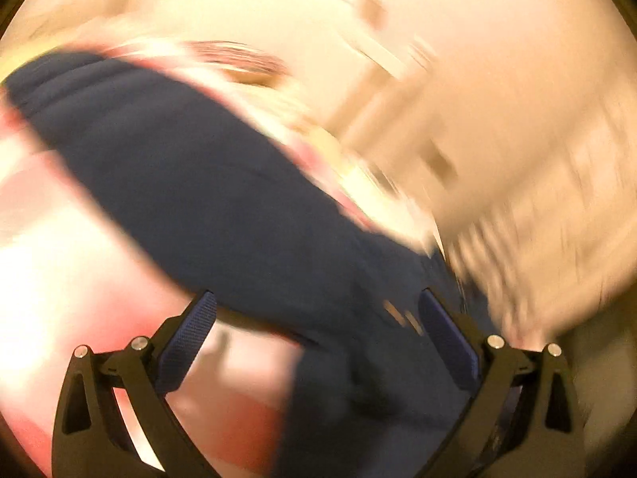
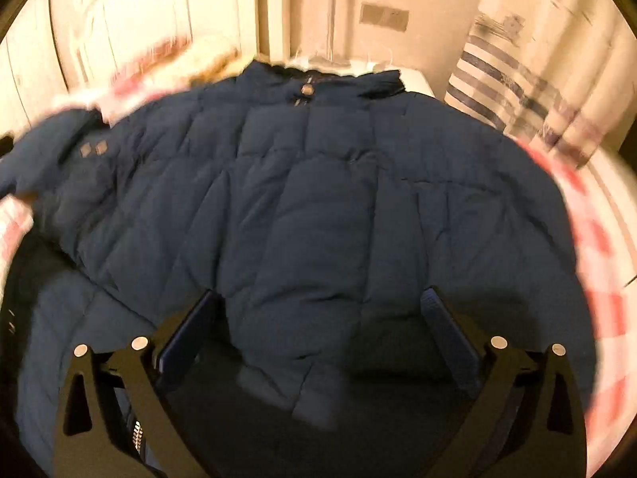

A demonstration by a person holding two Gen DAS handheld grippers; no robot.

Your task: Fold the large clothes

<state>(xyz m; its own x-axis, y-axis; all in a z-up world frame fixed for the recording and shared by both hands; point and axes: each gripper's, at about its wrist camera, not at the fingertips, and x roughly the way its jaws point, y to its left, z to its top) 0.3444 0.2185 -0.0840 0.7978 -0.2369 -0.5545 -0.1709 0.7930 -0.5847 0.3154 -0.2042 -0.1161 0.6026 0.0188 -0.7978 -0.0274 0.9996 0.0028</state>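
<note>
**Observer:** Where's the coat sitting for you?

**Me:** The navy puffer jacket (image 2: 302, 199) lies spread on a pink-and-white checked bedcover (image 2: 597, 239), collar (image 2: 318, 75) at the far end, quilted body facing up. In my right-wrist view one sleeve (image 2: 286, 342) is laid across the lower body, just ahead of my right gripper (image 2: 322, 326).

**Observer:** And your grippers?

**Me:** The right one stands wide, nothing between the pads, poised above the cloth. The left gripper (image 1: 318, 330) is wide too; its view is badly smeared. A long navy stretch, probably the other sleeve (image 1: 191, 167), runs across that view, and I see some navy cloth between the fingers, but I don't think the pads are pressing it.

**Observer:** How do you expect it to handle?

**Me:** Soft, bulky, light for its size. The fill should spring back, so folds will want to puff open unless I press them flat. The shell looks smooth, so I'd guess it slips in a shallow pinch.

**Observer:** So where would you grab?

**Me:** At a stitched seam or the hem, where the padding is thin and the fingers can bite through both layers. For a sleeve, the cuff end.
</note>
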